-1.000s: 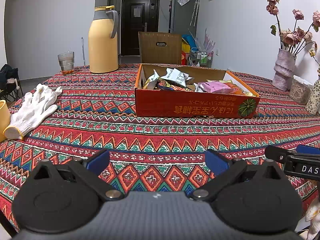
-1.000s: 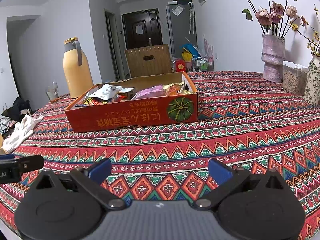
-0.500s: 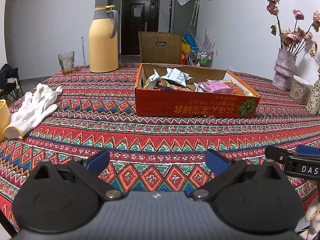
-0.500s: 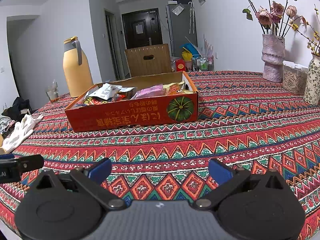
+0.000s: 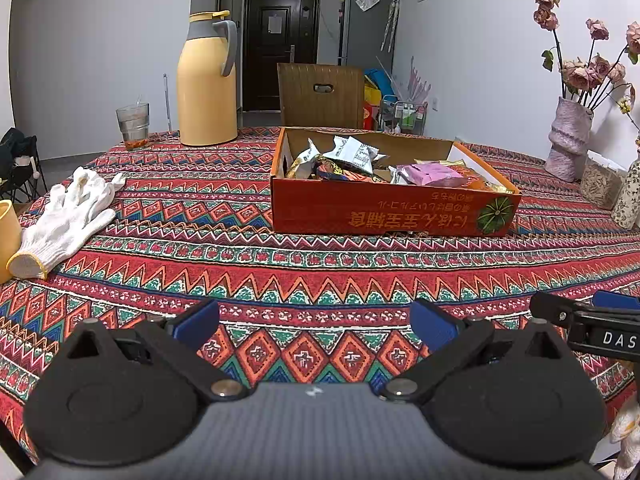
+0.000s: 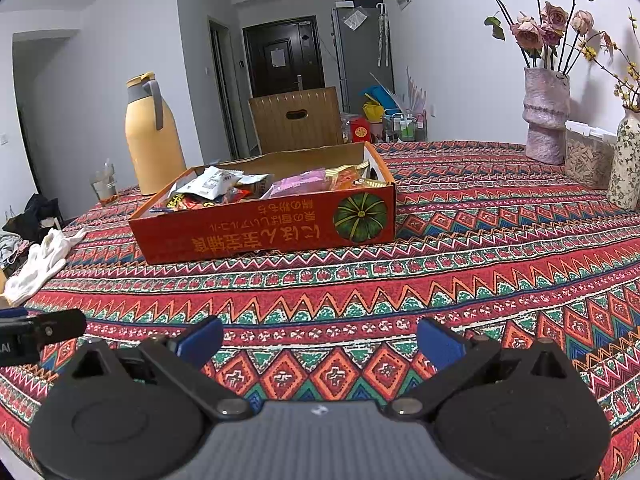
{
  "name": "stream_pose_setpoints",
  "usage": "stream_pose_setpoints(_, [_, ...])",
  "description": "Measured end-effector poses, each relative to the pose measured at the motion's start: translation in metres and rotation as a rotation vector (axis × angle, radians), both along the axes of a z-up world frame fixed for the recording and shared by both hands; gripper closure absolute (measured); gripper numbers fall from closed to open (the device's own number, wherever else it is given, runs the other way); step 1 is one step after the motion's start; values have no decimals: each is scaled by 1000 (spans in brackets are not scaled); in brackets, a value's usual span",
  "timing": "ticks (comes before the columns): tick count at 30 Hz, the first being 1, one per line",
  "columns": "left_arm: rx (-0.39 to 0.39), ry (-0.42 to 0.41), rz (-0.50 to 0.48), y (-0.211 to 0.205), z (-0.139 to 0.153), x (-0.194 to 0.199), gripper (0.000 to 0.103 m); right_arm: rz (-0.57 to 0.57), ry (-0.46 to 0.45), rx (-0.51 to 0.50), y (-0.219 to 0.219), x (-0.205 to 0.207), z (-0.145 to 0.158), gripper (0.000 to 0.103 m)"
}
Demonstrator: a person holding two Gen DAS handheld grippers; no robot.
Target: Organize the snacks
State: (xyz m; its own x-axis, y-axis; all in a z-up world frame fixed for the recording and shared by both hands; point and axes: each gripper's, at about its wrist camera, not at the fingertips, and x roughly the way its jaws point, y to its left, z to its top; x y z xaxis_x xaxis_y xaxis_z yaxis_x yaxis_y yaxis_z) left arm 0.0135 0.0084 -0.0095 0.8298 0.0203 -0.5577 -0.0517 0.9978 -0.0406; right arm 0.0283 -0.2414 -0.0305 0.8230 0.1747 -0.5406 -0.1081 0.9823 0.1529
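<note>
The shallow red cardboard box (image 5: 394, 210) of mixed foil and paper snack packets (image 5: 352, 160) sits at frame centre on the patterned-cloth surface (image 5: 320, 276), well ahead of both grippers, long axis running left-right. Left gripper (image 5: 314, 322) and right gripper (image 6: 318, 340): fingers spread, empty. Neither is clearly nearer; the left probably faces it more squarely.

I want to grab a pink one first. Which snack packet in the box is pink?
The flat pink packet right of the white wrapper in the box; its neighbours are white, orange or yellow.

Both grippers (image 5: 315, 322) (image 6: 320, 340) level, jaws apart
</note>
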Motion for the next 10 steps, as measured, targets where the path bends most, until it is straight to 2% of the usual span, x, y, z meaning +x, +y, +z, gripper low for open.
stream_pose_setpoints(10, [-5, 1, -8, 2, 1, 1, 0, 2, 8, -2, 0, -2, -3, 0])
